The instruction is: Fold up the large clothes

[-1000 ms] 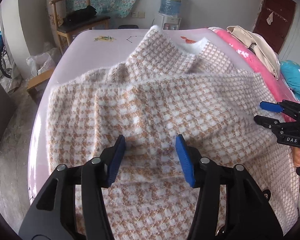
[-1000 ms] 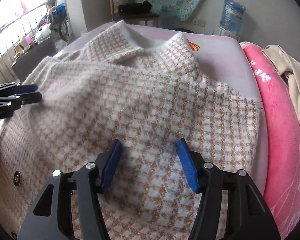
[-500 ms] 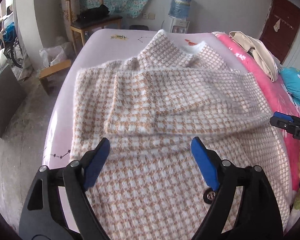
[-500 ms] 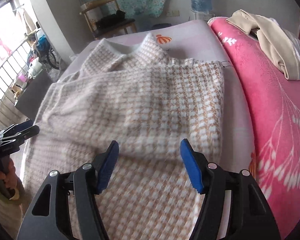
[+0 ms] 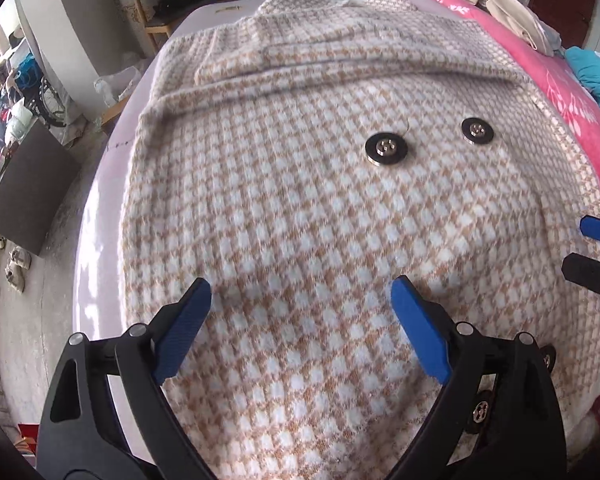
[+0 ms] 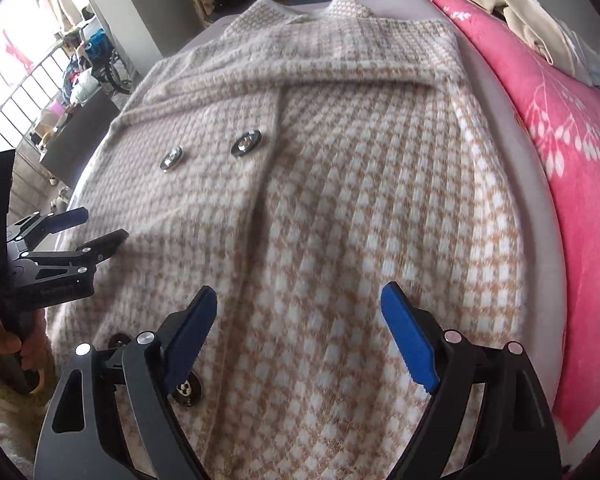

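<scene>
Both grippers drawn back down the coat [image 5: 300, 208], left gripper [image 5: 300, 308], right gripper [image 6: 298, 312], jaws just spread wide, empty.

Two wrist fisheyes, steeply downward, close, sharing coat [image 5: 300, 200]

A pink blanket [image 6: 572, 128] with a white leaf print lies to the right of the gripper, along the bed's far side. A beige garment [image 6: 528, 20] is heaped on it, further ahead to the right. Straight ahead, past the end of the pale lilac bed sheet [image 5: 100, 220], a wooden chair [image 5: 156, 20] holds something dark. To the left, on the floor, stand a dark board [image 5: 24, 188] and a wheelchair [image 6: 112, 68], with a railing [image 6: 28, 92] beyond.
</scene>
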